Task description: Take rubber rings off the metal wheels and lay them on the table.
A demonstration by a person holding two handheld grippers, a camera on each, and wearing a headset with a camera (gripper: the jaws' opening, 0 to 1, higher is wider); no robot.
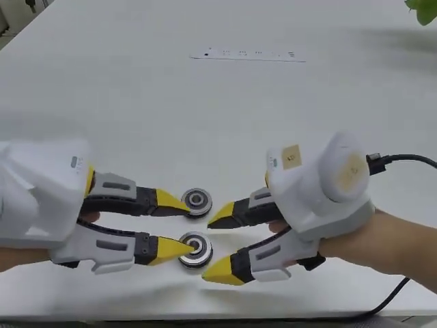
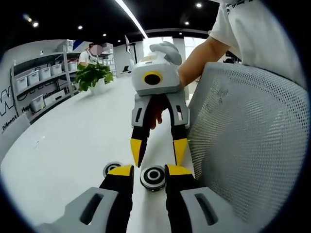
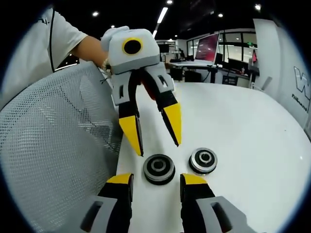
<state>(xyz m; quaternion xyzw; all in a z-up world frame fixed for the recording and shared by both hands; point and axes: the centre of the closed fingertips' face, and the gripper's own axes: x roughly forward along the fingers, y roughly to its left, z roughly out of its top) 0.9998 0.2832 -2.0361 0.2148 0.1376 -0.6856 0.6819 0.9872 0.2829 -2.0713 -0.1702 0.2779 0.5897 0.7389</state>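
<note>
Two small metal wheels with black rubber rings lie flat on the white table [image 1: 136, 102]. The far wheel [image 1: 196, 201] sits by one fingertip of my left gripper [image 1: 179, 225]. The near wheel [image 1: 195, 250] lies between the two grippers. In the left gripper view the near wheel [image 2: 153, 177] sits just ahead of the open left gripper [image 2: 149, 170], with the far wheel [image 2: 112, 168] to its left. My right gripper [image 1: 217, 244] faces it, open. In the right gripper view the right gripper [image 3: 155, 179] stands just short of the near wheel [image 3: 159, 168], the far wheel [image 3: 203, 160] to the right.
The table's front edge runs just below both grippers. A flat white strip [image 1: 246, 55] lies far back on the table and a plant [image 1: 423, 10] shows at the back right. A grey mesh chair back [image 2: 248, 145] stands close behind the work.
</note>
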